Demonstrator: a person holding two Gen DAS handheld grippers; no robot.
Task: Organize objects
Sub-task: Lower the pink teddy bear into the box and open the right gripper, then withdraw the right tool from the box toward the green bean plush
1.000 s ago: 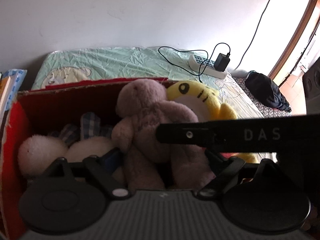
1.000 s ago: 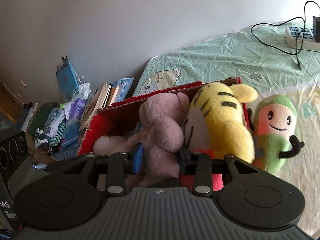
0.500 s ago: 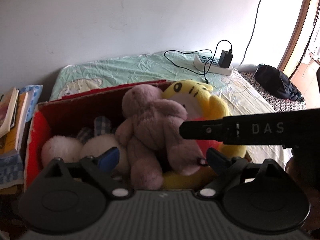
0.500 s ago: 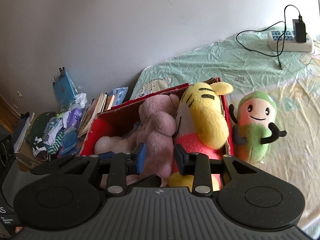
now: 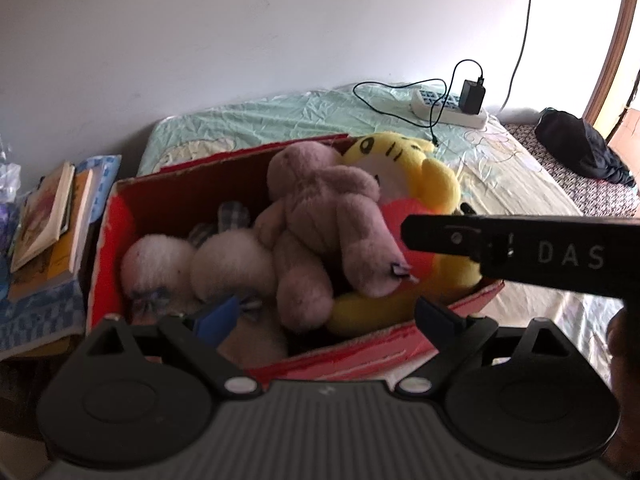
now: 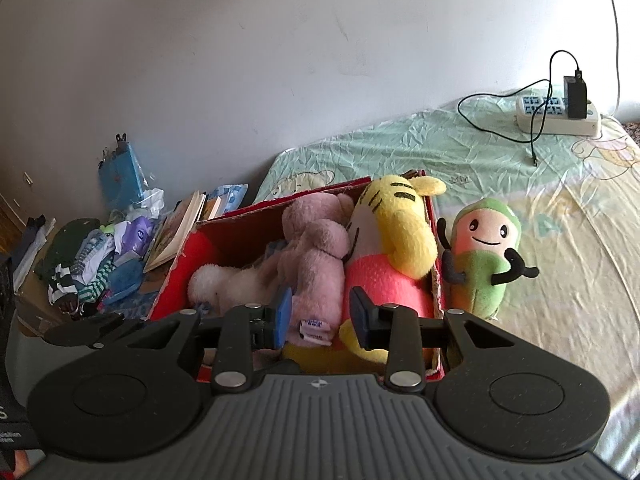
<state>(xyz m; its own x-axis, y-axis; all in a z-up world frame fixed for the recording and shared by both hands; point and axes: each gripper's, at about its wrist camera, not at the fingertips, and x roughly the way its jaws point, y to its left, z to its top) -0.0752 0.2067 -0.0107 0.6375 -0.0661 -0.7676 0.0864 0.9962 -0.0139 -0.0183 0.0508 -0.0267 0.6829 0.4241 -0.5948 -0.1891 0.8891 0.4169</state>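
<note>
A red cardboard box (image 5: 240,156) (image 6: 188,260) on the bed holds a pink bear (image 5: 320,200) (image 6: 316,248), a yellow tiger plush (image 5: 400,160) (image 6: 400,224) and a white plush (image 5: 160,260) (image 6: 212,280). My left gripper (image 5: 326,314) hovers wide open over the box's near wall, holding nothing. My right gripper (image 6: 322,314) is open with a narrow gap. The bear's tagged foot shows between its fingers, and contact is unclear. A black bar marked DAS (image 5: 520,248), part of the right gripper, ends beside that foot. A green and pink plush (image 6: 484,256) stands outside the box's right wall.
A power strip (image 5: 448,108) (image 6: 556,116) with a charger and cable lies at the far end of the bed. Left of the box are stacked books (image 5: 48,216) (image 6: 176,232) and a heap of clothes (image 6: 88,264). A black bag (image 5: 580,148) lies far right.
Both grippers have drawn back from the box, so more of it shows. The right gripper has slid off the pink bear's body to its foot, and its fingers stand closer together.
</note>
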